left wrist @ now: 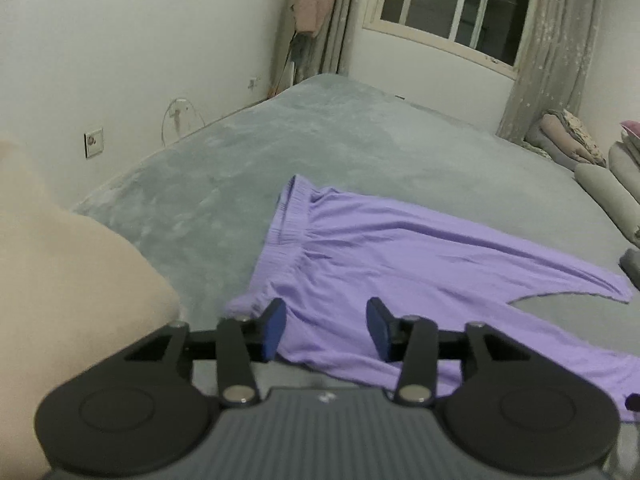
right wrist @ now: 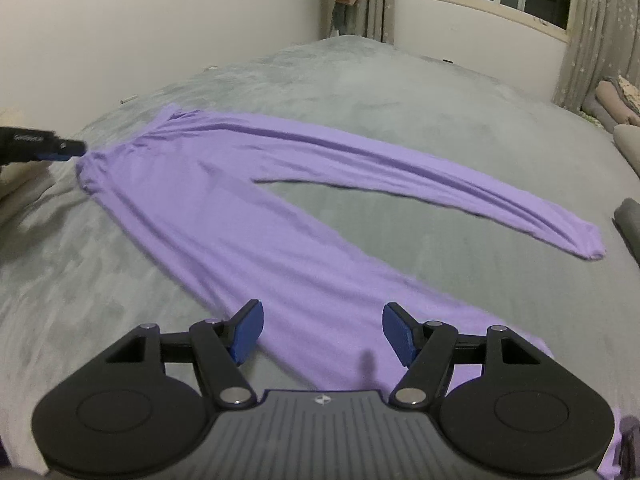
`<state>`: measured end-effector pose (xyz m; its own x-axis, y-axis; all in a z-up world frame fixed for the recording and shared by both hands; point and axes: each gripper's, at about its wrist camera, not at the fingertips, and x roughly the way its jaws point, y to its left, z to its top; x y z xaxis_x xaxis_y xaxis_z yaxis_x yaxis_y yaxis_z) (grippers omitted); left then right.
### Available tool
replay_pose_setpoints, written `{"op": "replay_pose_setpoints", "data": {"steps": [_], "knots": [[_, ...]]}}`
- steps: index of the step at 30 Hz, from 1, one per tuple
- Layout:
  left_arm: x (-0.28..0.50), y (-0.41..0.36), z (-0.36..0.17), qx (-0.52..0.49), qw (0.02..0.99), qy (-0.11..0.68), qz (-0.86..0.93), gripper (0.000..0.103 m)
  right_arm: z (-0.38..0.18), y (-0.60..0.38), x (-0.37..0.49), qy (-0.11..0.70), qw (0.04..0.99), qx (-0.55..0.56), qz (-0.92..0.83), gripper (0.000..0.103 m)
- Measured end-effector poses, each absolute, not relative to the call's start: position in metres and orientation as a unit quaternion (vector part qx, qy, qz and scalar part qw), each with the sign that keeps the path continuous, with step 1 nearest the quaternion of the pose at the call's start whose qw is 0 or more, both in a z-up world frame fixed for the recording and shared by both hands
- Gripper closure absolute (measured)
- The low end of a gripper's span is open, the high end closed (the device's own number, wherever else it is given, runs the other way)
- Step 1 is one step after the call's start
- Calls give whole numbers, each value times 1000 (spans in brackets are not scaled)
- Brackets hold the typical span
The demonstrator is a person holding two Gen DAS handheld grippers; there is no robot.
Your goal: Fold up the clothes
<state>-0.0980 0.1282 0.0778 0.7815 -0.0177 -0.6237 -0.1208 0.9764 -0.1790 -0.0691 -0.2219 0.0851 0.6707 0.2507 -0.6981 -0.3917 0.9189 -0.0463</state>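
Observation:
Purple trousers (left wrist: 400, 248) (right wrist: 224, 184) lie flat on the grey bed cover (left wrist: 280, 140) (right wrist: 360, 80), their legs spread in a V. The gathered waistband (left wrist: 292, 220) is at the left end and the far leg's cuff (right wrist: 592, 244) at the right. My left gripper (left wrist: 326, 312) is open just above the near corner of the waist, with nothing pinched between its blue pads. The right wrist view shows that same gripper (right wrist: 60, 148) at the waistband's edge. My right gripper (right wrist: 322, 312) is open over the near leg, low down towards its cuff, holding nothing.
A cream pillow (left wrist: 60, 260) bulks at the left beside the waistband. Pillows and folded bedding (left wrist: 600, 176) line the bed's right side, with a dark grey item (right wrist: 628, 216) at the right edge. Behind are a white wall, a window and curtains (left wrist: 552, 40).

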Motion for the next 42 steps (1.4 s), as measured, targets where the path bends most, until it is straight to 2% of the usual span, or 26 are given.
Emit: {"op": "replay_pose_setpoints", "data": {"steps": [6, 11, 14, 16, 18, 20, 23, 25, 26, 27, 33, 42], "knots": [[-82, 145, 52, -139, 908, 388, 79, 52, 70, -245, -103, 385, 905, -110, 142, 38], [-75, 148, 43, -150, 904, 388, 95, 48, 59, -278, -123, 399, 907, -105, 81, 38], [-73, 151, 38, -159, 906, 379, 101, 50, 54, -293, -122, 403, 908, -104, 46, 39], [-71, 154, 37, -174, 907, 369, 101, 56, 53, -295, -119, 400, 909, -114, 30, 39], [-67, 158, 34, -181, 908, 363, 105, 71, 51, -297, -117, 398, 909, -120, 21, 39], [-64, 161, 32, -184, 908, 362, 103, 91, 50, -300, -115, 395, 910, -121, 16, 39], [-60, 164, 31, -199, 906, 362, 88, 99, 46, -310, -107, 394, 912, -109, 11, 45], [-61, 166, 32, -212, 906, 357, 85, 100, 45, -309, -103, 392, 913, -113, 0, 61], [-63, 167, 34, -219, 906, 353, 83, 100, 46, -307, -102, 391, 913, -118, -9, 93], [-64, 168, 35, -226, 906, 349, 81, 101, 47, -306, -100, 391, 912, -123, -18, 102], [-74, 174, 52, -246, 915, 311, 74, 101, 59, -309, -101, 361, 925, -108, -39, 102], [-77, 186, 67, -264, 921, 278, 72, 101, 93, -299, -99, 264, 952, -124, -90, 102]]}}
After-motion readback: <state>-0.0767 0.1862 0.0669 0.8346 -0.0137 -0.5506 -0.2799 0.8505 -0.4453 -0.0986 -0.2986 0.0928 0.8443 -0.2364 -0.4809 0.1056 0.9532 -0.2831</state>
